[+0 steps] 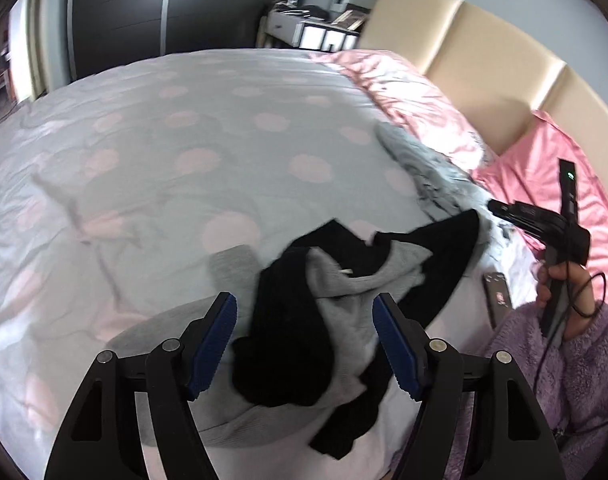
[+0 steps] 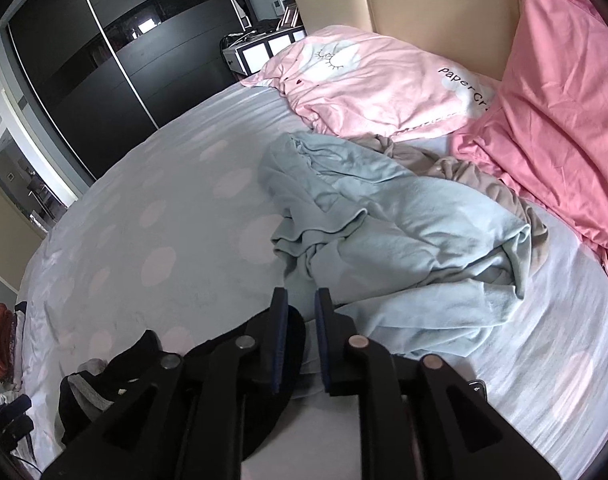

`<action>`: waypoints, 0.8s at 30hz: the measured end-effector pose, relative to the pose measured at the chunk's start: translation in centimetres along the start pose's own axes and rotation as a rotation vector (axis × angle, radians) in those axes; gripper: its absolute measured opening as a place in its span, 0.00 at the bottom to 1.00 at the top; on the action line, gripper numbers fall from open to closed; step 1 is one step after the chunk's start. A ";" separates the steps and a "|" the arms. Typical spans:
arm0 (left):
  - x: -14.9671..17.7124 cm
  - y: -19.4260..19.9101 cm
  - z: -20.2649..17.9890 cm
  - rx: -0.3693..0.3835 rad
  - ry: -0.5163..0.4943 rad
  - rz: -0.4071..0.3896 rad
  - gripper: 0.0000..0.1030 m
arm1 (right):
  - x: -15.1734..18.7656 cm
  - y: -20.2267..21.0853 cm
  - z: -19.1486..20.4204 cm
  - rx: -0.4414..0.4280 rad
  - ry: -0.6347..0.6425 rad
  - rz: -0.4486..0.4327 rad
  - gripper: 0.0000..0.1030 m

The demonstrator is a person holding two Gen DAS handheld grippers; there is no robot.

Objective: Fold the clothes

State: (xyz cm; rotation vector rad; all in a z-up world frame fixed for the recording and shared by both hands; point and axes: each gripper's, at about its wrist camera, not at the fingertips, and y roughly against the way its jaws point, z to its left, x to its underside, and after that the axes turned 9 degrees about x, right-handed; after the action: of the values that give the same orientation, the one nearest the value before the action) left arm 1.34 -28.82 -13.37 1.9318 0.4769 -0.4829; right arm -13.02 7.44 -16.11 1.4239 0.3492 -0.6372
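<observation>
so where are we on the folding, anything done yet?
Nothing looks folded. The black and grey garment lies bunched on the bed under the open, empty left gripper. The right gripper is slightly open, holding nothing. The light blue garment and beige one are still crumpled by the pillows.

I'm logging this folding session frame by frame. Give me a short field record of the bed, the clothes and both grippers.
surface: grey bedsheet with pale pink dots
garment in work: black and grey knit garment, crumpled, unfolded, at the near edge of the bed
waiting pile: pale blue soft garment, rumpled, lying over a beige garment
pillows: pink satin pillow leaning on the headboard
left gripper: open above the black and grey garment, holding nothing
right gripper: narrow gap, nothing between the pads
</observation>
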 end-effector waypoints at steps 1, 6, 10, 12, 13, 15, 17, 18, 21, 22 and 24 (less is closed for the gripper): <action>0.1 -0.3 0.7 -0.005 0.026 0.016 0.70 | 0.0 -0.3 0.2 0.000 0.006 0.008 0.14; 1.4 -2.0 0.2 -0.023 -0.020 0.095 0.70 | 0.2 -1.1 0.7 -0.002 0.032 0.029 0.14; 2.3 -4.1 -1.2 -0.061 -0.094 0.190 0.70 | 0.2 -1.5 0.6 -0.007 0.032 0.045 0.14; 2.8 -5.4 -1.4 -0.095 -0.112 0.244 0.67 | 0.2 -1.8 0.6 -0.009 0.031 0.052 0.14; 3.0 -5.9 -1.5 -0.103 -0.122 0.266 0.54 | 0.2 -1.9 0.7 -0.009 0.033 0.057 0.14; 3.2 -6.0 -1.9 -0.104 -0.135 0.272 0.44 | 0.2 -2.1 0.9 -0.009 0.042 0.064 0.14; 3.1 -5.4 -1.9 -0.083 -0.131 0.245 0.44 | 0.3 -2.3 1.1 -0.010 0.052 0.068 0.14; 2.8 -4.6 -1.7 -0.046 -0.114 0.218 0.44 | 0.3 -2.3 1.2 -0.010 0.056 0.069 0.14; 2.2 -2.0 -1.1 0.072 -0.060 0.133 0.44 | 0.3 -2.3 1.2 -0.012 0.060 0.068 0.14; 2.0 -1.5 -0.7 0.082 -0.039 0.115 0.44 | 0.3 -2.2 1.2 -0.012 0.058 0.067 0.14; 1.8 -0.8 0.0 0.077 0.002 0.101 0.44 | 0.3 -2.2 1.0 -0.014 0.055 0.066 0.14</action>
State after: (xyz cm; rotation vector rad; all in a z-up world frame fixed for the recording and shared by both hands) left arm 2.44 -28.35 -14.98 2.0201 0.3652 -0.4396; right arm -14.21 6.30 -17.91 1.4360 0.3473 -0.5420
